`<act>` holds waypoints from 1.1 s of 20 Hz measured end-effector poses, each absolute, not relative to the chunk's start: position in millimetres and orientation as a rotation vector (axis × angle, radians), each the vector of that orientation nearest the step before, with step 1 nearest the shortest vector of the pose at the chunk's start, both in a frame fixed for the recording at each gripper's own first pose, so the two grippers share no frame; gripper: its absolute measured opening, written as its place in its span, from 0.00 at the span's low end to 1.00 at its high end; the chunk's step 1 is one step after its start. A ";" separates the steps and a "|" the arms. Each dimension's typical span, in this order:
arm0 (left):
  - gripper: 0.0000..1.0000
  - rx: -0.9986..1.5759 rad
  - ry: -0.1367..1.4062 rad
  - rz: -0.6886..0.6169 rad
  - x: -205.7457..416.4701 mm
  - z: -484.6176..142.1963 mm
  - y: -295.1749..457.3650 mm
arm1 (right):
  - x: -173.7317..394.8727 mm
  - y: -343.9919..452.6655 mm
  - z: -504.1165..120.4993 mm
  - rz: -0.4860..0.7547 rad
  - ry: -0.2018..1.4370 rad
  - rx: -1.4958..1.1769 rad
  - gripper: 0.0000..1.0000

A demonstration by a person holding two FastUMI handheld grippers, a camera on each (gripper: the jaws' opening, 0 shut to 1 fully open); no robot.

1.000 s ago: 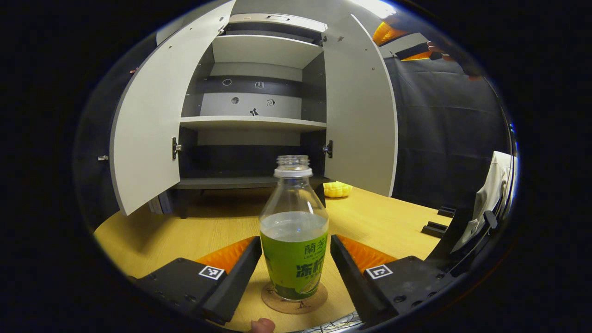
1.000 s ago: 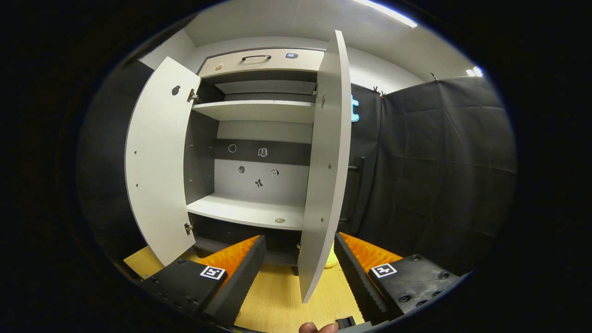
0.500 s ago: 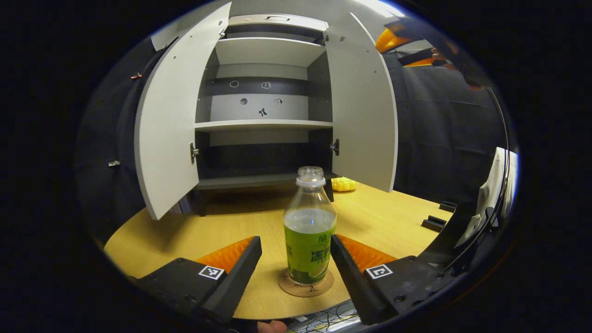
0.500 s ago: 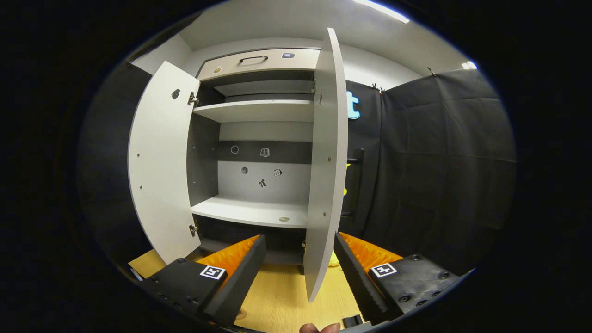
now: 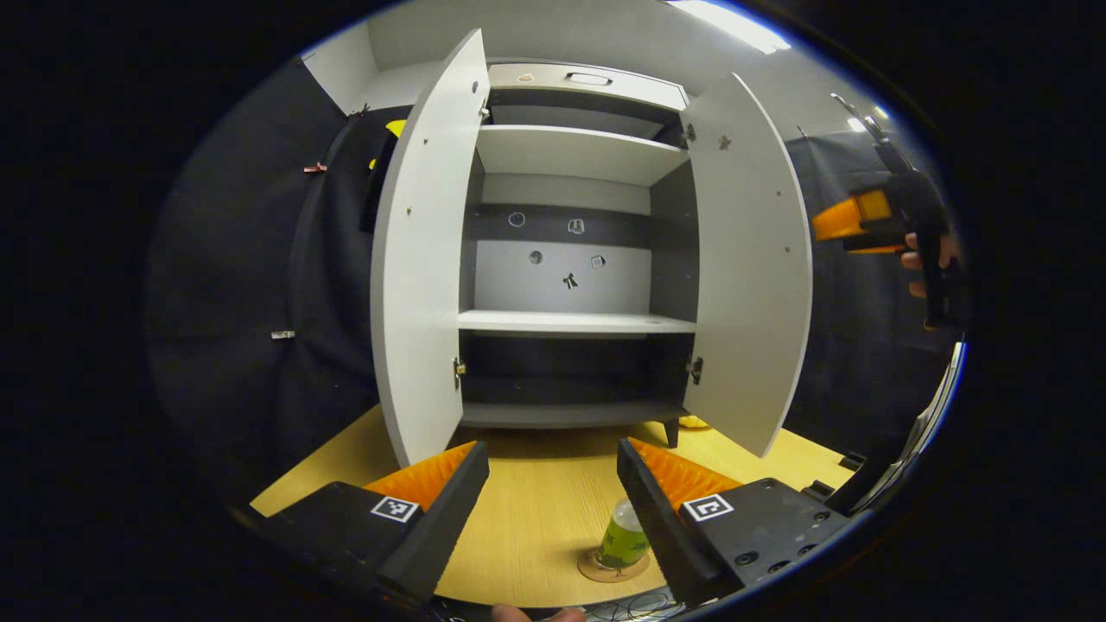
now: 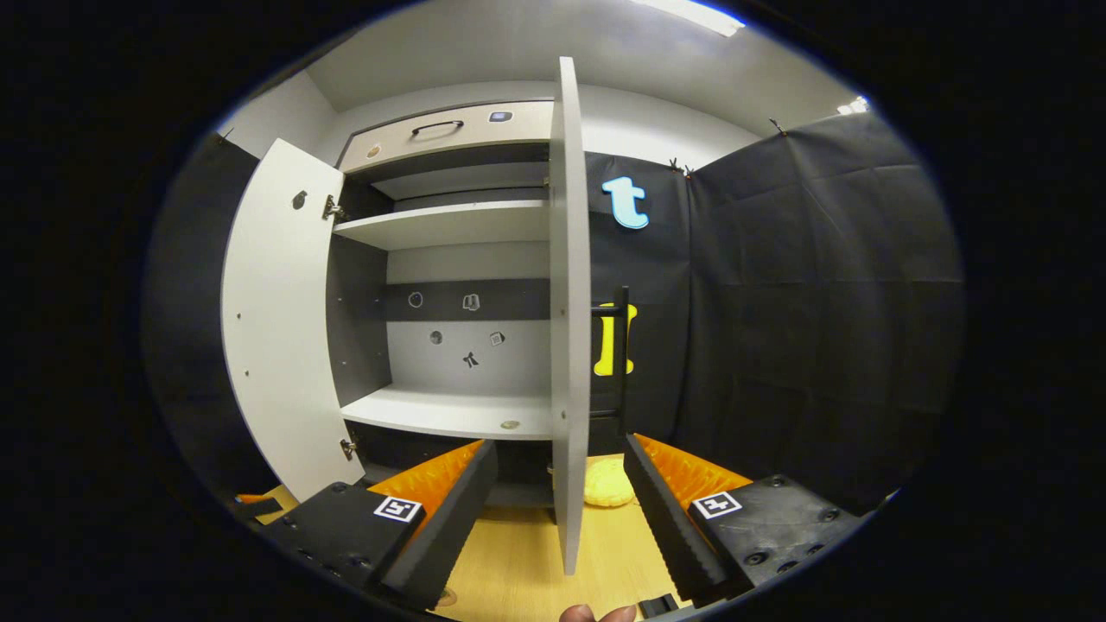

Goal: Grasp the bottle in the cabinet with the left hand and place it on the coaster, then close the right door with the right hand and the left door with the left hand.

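Bottle (image 5: 624,542) clear, green label, upright on coaster (image 5: 612,569); both tools spread apart, empty

You get sharp, fairly dim pictures: a ceiling strip light (image 5: 730,15) glares at upper right, the cabinet (image 5: 570,250) casts shadow beneath itself, and door edges bow strongly outward.
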State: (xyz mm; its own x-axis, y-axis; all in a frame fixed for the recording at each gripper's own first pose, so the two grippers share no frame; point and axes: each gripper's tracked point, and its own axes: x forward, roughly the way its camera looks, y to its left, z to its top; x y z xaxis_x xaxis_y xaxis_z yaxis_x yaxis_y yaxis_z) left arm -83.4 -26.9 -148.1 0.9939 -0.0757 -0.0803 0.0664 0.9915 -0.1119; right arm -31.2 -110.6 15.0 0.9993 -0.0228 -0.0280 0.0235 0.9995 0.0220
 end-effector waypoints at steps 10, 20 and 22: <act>0.96 -0.079 0.106 0.027 -68.4 -96.9 5.6 | 34.4 -199.7 24.6 -0.152 0.046 0.125 0.98; 0.95 -0.061 0.104 0.053 -54.7 -88.1 7.6 | 53.9 -192.9 32.4 -0.094 0.039 0.146 0.97; 0.95 -0.056 0.103 0.045 -52.4 -88.7 6.7 | 53.6 -192.5 33.0 -0.102 0.034 0.143 0.97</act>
State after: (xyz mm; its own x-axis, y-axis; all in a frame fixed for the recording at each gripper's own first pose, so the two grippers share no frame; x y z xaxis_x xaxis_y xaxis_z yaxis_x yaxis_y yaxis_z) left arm -52.4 6.7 -88.7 0.9937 0.0417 -0.1043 -0.0475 0.9974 -0.0539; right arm 53.6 -192.5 33.0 0.9943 -0.0986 -0.0407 0.1034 0.9846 0.1407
